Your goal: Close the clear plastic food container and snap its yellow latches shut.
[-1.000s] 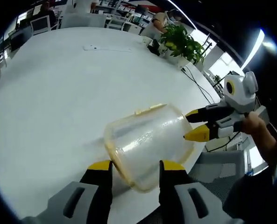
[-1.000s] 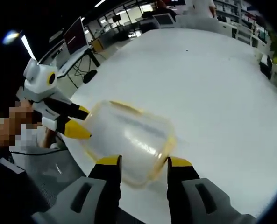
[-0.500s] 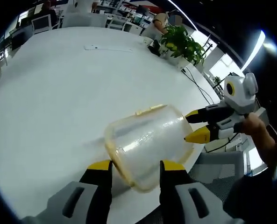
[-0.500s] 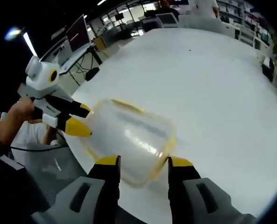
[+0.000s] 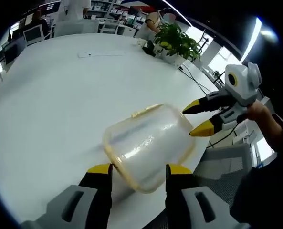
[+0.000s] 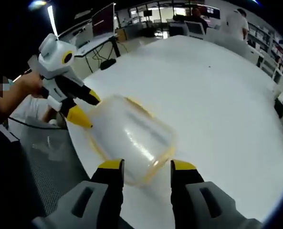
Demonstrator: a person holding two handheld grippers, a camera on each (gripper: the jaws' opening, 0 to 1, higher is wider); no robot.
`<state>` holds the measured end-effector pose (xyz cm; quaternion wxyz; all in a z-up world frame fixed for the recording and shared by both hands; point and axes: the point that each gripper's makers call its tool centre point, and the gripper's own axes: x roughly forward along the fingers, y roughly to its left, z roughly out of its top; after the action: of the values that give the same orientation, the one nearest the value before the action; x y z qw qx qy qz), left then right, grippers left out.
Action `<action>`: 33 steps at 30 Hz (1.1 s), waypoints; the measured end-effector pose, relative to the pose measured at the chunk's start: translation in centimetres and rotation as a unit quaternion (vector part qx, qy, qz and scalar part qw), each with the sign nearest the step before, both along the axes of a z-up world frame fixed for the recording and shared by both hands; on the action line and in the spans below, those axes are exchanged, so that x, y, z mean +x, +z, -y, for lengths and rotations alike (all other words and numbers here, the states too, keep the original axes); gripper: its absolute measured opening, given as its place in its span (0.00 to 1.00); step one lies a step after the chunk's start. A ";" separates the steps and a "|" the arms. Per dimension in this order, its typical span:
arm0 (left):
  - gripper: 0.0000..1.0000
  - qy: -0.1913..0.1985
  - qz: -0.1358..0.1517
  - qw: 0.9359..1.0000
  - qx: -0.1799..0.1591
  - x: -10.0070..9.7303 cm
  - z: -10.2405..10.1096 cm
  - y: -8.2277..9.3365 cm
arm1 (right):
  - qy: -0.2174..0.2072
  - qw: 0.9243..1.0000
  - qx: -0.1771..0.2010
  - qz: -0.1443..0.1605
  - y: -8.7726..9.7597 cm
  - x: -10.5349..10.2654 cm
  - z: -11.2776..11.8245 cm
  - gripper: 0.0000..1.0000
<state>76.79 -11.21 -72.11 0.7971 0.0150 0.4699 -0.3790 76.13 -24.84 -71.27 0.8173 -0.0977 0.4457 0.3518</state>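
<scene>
A clear plastic food container point(image 5: 145, 144) with a yellow rim lies tilted near the edge of the white table point(image 5: 50, 100). One yellow latch point(image 5: 147, 110) shows along its top side. My left gripper point(image 5: 139, 170) stands open, its jaws flanking the container's near end. My right gripper point(image 5: 193, 120) comes in from the right, open, with its yellow fingertips point(image 5: 201, 129) against the far end. In the right gripper view the container point(image 6: 129, 138) sits between my right gripper's point(image 6: 147, 165) open jaws, and the left gripper point(image 6: 89, 112) touches its far end.
A potted plant point(image 5: 177, 42) and a flat white object point(image 5: 96, 54) sit at the table's far side. Desks, monitors point(image 6: 104, 21) and people stand beyond. The table edge runs just under the container, with a grey mesh chair point(image 6: 46, 157) below it. A hand point(image 5: 263, 119) holds the right gripper.
Both cameras have shifted a little and each view has tilted. The container stays between both pairs of jaws, with the opposite gripper still at its far end.
</scene>
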 end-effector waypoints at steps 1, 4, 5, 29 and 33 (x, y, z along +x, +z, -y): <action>0.38 -0.004 0.005 1.000 0.005 0.1 -0.1 0.1 | 0.003 1.000 0.001 0.002 0.1 0.0 0.0 0.35; 0.38 -0.022 0.027 0.999 0.022 0.4 -0.3 0.5 | 0.017 1.000 0.003 0.012 0.6 0.3 -0.1 0.34; 0.38 -0.027 0.034 0.999 0.027 0.5 -0.3 0.6 | 0.019 1.000 0.005 0.014 0.7 0.4 -0.1 0.34; 0.29 -0.192 0.128 0.972 0.032 0.0 4.0 2.6 | 0.111 0.990 0.069 0.044 2.3 1.9 -4.0 0.22; 0.27 -0.202 0.132 0.970 0.033 0.1 4.5 2.5 | 0.127 0.988 0.069 0.049 2.2 2.3 -4.6 0.21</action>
<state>76.92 -15.73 -69.59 0.7583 0.1859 0.3601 -0.5107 78.45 -20.20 -69.06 0.7913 -0.1143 0.3642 0.4777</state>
